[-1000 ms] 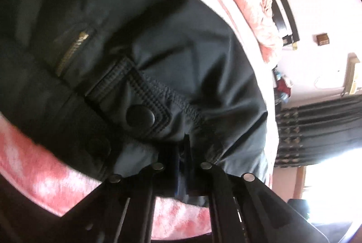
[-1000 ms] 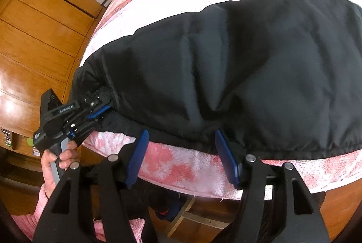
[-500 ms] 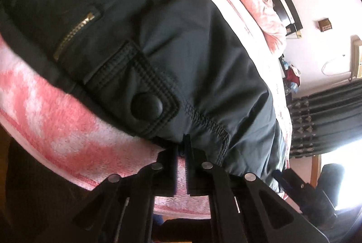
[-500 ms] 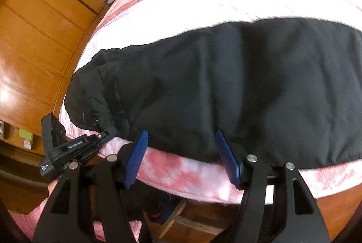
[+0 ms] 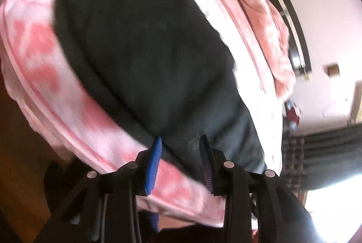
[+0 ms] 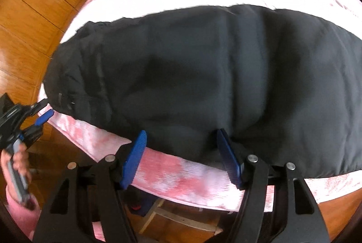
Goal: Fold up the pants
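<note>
A bed with a pink-and-white blanket (image 6: 172, 177) fills both views, wooden wardrobe panels (image 6: 27, 16) beside it and dark curtains (image 5: 321, 152) by the window. The black pants (image 6: 203, 75) lie flat across the blanket, their near edge along the bed's front side. The left gripper (image 5: 181, 152) – its jaws have just been opening, nothing pinched between them – sits off the waistband end. The right gripper (image 6: 181, 152) hovers with fingers apart over the near edge, not gripping. The next fold likely needs both grippers to pinch all the layers at an edge and carry it over evenly – otherwise the fabric may bunch.
</note>
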Available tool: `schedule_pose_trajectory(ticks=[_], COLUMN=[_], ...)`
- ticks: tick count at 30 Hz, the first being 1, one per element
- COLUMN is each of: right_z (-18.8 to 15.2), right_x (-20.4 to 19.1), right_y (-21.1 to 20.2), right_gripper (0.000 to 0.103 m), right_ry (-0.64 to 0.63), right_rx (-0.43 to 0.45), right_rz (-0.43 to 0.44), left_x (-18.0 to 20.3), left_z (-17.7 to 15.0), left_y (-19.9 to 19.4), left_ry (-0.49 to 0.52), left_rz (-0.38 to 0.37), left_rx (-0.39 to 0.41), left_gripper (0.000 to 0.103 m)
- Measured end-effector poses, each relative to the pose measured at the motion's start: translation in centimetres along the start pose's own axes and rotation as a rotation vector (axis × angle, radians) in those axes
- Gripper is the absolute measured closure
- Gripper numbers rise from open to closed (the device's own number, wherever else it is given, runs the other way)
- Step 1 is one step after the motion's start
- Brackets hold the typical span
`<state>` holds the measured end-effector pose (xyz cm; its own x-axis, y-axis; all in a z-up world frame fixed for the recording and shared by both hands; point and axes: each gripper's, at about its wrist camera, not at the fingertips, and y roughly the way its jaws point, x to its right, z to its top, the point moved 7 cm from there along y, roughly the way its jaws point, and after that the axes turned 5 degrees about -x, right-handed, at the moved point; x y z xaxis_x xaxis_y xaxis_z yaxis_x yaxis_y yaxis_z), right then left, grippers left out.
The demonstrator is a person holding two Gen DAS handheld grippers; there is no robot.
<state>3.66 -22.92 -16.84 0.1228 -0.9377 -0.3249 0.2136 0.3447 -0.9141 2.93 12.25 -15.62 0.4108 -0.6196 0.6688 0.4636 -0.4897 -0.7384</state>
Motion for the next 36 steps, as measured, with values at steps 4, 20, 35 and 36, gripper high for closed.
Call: schedule_pose_trajectory(ticks=[4,20,35,36], right_z=[0.3,1.1,0.8,0.8], right_x=[-1.9,-1.9,-1.4,-1.2], right_y=[0.3,2.3,2.7,2.7], right_gripper=[0.038,0.034,0.035,0.035], right_ry=[-0.041,-0.047,-0.041,-0.039], right_rx=[-0.002,-0.022,-0.035,-0.038], right_rz=[0.029,-0.019,-0.039,-0.045], left_x=[-2.2,-5.3,-2.6,-3.0], left_z=[2.3,5.2,3.5,3.5], left_y=[1.5,3.3,-0.5,0.6], left_ry=[-0.101,-0.201,-0.070,-0.062], left_rz=[-0.024,-0.070,0.019,0.048], left_rx=[-0.028,-0.076,0.150,0.130], left_gripper=[0.069,0.066,0.099,0.099])
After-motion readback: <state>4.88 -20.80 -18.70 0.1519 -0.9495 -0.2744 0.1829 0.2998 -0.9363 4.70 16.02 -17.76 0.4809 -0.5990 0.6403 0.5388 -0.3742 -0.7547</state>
